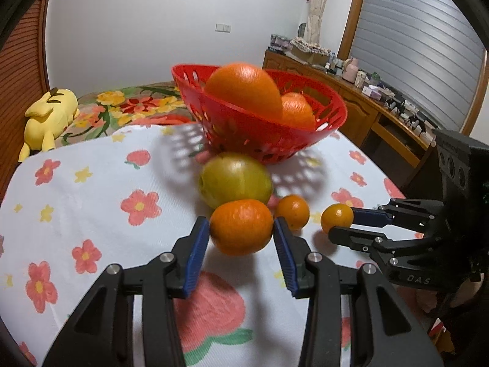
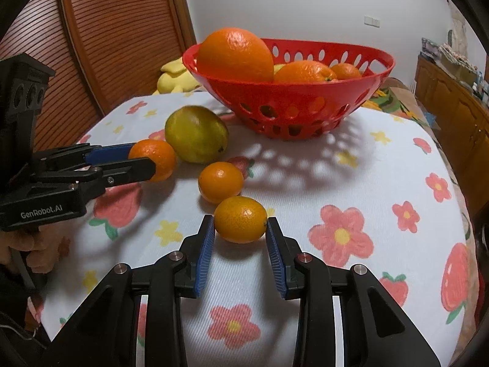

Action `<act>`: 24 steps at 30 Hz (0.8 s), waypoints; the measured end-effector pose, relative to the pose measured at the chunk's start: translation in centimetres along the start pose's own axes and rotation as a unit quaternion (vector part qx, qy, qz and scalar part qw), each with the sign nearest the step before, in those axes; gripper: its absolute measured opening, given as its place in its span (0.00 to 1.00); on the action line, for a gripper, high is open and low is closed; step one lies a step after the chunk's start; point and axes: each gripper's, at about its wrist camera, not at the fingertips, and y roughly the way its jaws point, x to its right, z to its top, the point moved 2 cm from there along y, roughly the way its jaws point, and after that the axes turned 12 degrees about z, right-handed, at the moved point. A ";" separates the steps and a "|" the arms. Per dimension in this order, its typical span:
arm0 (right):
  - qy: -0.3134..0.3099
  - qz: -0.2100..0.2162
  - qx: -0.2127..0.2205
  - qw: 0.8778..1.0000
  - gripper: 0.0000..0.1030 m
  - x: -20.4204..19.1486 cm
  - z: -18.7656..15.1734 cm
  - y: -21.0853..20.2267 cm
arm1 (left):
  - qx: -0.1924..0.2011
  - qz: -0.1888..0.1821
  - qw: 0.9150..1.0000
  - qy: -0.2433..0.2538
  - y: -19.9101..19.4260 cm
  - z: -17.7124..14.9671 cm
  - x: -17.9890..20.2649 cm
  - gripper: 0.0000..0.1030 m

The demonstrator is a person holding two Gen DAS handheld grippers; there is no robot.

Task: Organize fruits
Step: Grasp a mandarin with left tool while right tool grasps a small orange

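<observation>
The left gripper (image 1: 241, 229) is pinching a round orange tangerine (image 1: 240, 227); the right gripper (image 2: 240, 224) is pinching a small yellow-orange citrus fruit (image 2: 240, 219) on the flowered bench (image 2: 351, 183).

Both grippers are matte black, the left gripper (image 1: 241, 229) and right gripper (image 2: 240, 224) alike, with ribbed blue pads (image 1: 195, 257) and silver round screws (image 2: 178, 256) at the joints; white "GenRobot.AI" lettering on the left body, and perhaps a dark sleeve (image 2: 15, 330) below it
</observation>
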 end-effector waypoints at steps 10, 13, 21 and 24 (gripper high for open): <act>-0.017 -0.012 0.013 1.000 0.32 -0.1 1.4 -1.7 | -0.003 -0.009 1.000 0.005 -0.9 1.1 0.1 0.28; -0.016 -0.007 0.015 1.000 0.32 -0.1 1.4 -1.7 | -0.019 -0.009 1.000 0.001 0.1 0.7 0.1 0.31; -0.019 -0.002 0.020 1.000 0.33 -0.3 1.2 -2.1 | -0.049 0.012 0.999 0.005 2.7 0.0 -0.1 0.49; -0.017 -0.003 0.021 1.000 0.33 -0.1 1.2 -2.2 | -0.048 0.005 0.999 0.013 2.8 -0.3 0.4 0.44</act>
